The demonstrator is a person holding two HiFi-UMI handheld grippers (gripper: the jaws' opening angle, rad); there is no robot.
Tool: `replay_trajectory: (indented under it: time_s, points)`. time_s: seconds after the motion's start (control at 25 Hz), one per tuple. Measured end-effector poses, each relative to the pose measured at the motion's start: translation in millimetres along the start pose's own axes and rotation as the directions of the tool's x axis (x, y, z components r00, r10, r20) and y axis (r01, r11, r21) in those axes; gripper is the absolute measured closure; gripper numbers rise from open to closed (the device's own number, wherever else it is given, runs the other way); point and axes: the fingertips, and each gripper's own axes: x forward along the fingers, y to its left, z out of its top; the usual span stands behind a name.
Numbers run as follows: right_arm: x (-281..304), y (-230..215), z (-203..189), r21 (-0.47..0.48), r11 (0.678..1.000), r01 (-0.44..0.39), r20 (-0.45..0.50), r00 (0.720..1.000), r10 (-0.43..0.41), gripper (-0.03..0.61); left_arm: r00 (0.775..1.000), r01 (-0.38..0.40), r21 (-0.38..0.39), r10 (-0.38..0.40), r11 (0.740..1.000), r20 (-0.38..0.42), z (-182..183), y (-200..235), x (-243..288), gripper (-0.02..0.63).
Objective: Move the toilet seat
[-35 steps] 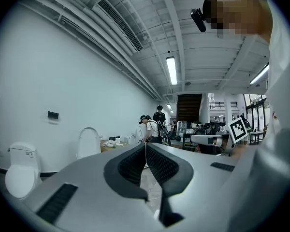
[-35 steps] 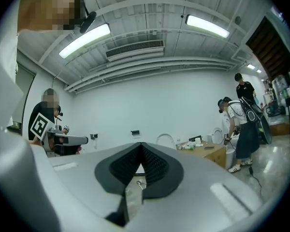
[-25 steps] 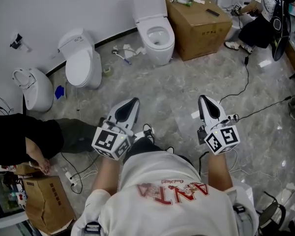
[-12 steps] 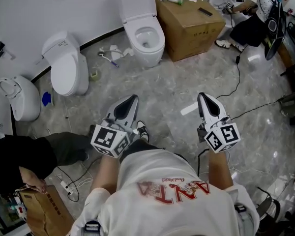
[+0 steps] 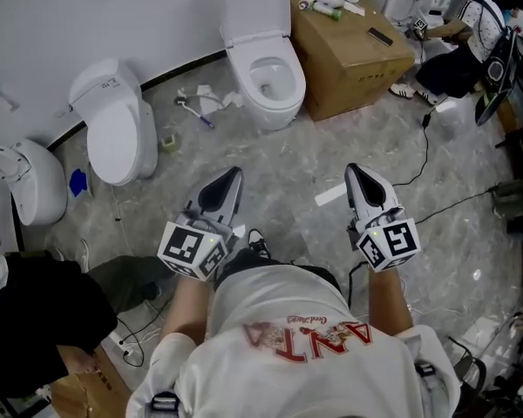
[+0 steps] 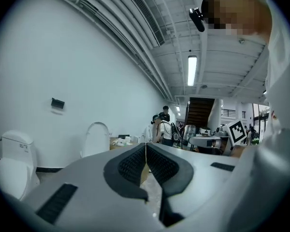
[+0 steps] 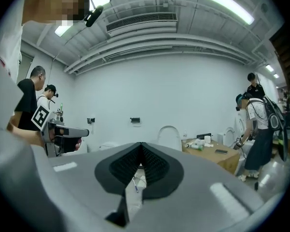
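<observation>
A white toilet stands against the far wall with its lid raised and the bowl open. It is well ahead of both grippers on the marble floor. In the head view my left gripper and my right gripper are held out level side by side, each with its jaws shut and nothing between them. The raised lid shows left of the shut left gripper in the left gripper view. In the right gripper view the lid shows just right of the shut right gripper.
A cardboard box with small items on top stands right of the toilet. A second toilet with its lid closed stands left, a third beyond it. Cables cross the floor. A person crouches far right; another in black is near left.
The view has shifted forward and to the side: the toilets sit lower in frame and the person in black has slid toward the bottom left. Both grippers stay shut and side by side.
</observation>
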Motion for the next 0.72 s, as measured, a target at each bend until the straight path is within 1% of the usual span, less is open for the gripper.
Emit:
replay_trajectory:
  time_s: [0.16, 0.24, 0.52, 0.72]
  points:
    - [41.7, 11.1, 7.5, -0.005, 1.000, -0.017, 0.004, 1.000, 0.017, 0.577, 1.000, -0.017, -0.005, 0.017, 1.000, 0.009, 8.1, 43.8, 2.9, 0.600]
    - [56.8, 15.7, 4.9, -0.002, 1.000, -0.023, -0.009, 1.000, 0.023, 0.577, 1.000, -0.022, -0.016, 0.022, 1.000, 0.006, 6.5, 57.6, 5.1, 0.600]
    - [97.8, 11.8, 1.6, -0.002, 0.999, -0.034, -0.043, 0.999, 0.033, 0.577, 1.000, -0.020, -0.045, 0.020, 0.999, -0.003, 1.2, 85.6, 22.4, 0.600]
    - [132.8, -3.3, -2.6, 0.013, 0.998, -0.065, -0.041, 0.997, 0.066, 0.577, 0.999, -0.051, -0.037, 0.051, 0.998, -0.002, 3.7, 106.2, 41.9, 0.600]
